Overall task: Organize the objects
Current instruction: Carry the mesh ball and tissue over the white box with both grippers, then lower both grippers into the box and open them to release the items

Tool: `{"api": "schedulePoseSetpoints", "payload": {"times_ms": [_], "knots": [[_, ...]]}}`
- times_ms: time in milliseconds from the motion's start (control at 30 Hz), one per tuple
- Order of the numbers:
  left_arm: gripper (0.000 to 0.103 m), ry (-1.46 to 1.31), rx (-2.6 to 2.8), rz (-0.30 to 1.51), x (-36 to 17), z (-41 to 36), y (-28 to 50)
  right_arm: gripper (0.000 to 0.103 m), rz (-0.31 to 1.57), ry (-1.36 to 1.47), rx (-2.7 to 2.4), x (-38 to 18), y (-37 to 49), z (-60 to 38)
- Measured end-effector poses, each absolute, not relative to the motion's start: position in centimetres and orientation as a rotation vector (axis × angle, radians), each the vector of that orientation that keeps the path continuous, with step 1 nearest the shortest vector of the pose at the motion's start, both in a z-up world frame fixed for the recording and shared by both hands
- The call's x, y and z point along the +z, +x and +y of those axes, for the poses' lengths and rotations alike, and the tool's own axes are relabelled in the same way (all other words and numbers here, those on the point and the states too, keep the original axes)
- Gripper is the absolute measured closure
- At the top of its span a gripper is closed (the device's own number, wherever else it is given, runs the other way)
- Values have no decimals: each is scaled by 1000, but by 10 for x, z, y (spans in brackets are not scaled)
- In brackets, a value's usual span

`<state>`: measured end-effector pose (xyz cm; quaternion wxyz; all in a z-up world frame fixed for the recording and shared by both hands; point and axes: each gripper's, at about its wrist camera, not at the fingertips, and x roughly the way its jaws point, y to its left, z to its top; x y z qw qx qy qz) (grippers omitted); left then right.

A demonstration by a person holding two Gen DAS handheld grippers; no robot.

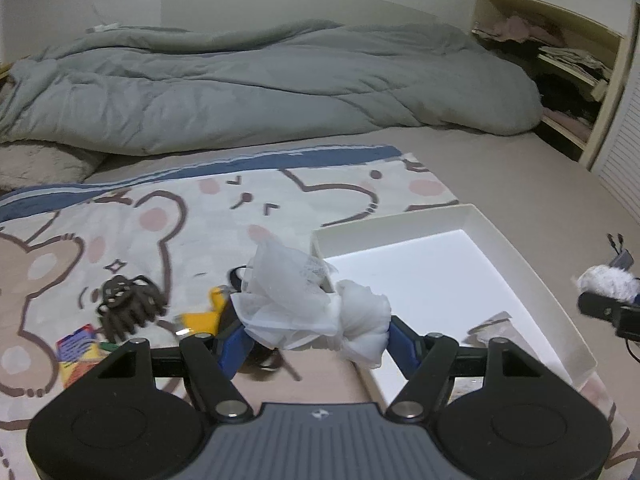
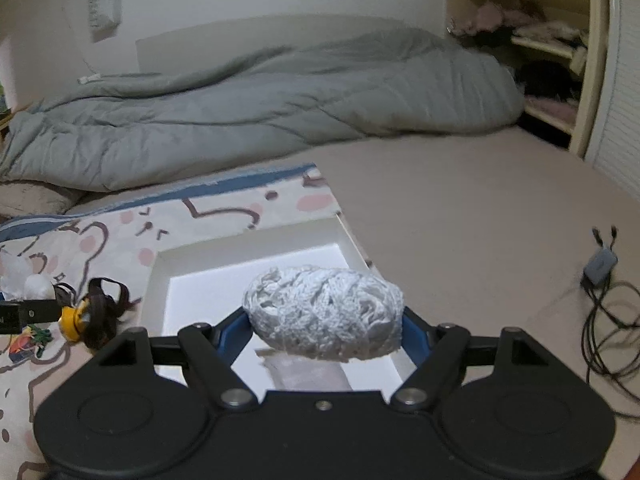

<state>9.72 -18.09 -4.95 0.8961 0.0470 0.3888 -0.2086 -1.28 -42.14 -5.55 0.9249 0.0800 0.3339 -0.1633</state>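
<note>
At the bottom of the left wrist view, the left gripper (image 1: 316, 334) clamped a crumpled white plastic bag (image 1: 308, 304) between its blue pads. In the right wrist view, the right gripper (image 2: 326, 322) held a white knitted bundle (image 2: 324, 312) at centre frame, above the white tray (image 2: 192, 256). Left of the tray, a brown hair claw (image 1: 128, 306) and a yellow item (image 1: 200, 318) lay on the cartoon-print blanket (image 1: 160, 208). Beyond, across the upper frame, a grey duvet (image 1: 260, 80) lay bunched on the bed.

left hand-held gripper (image 1: 316, 334): black linkage | blue fingers | silver pivots | grey ribbed plate, possibly logo
</note>
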Motion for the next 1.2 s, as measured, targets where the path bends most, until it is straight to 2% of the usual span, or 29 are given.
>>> {"api": "schedulePoseSetpoints", "payload": {"times_ms": [233, 633, 800, 967, 1200], "knots": [[31, 162, -534, 803, -61, -211, 91, 25, 810, 408, -452, -83, -12, -453], [31, 365, -695, 746, -82, -246, 76, 24, 840, 847, -631, -121, -17, -487], [31, 307, -698, 795, -87, -247, 85, 24, 866, 833, -683, -128, -16, -489], [31, 348, -722, 758, -90, -251, 82, 20, 859, 820, -684, -129, -19, -486], [31, 387, -783, 758, -94, -258, 75, 21, 851, 766, -663, -119, -18, -485]]}}
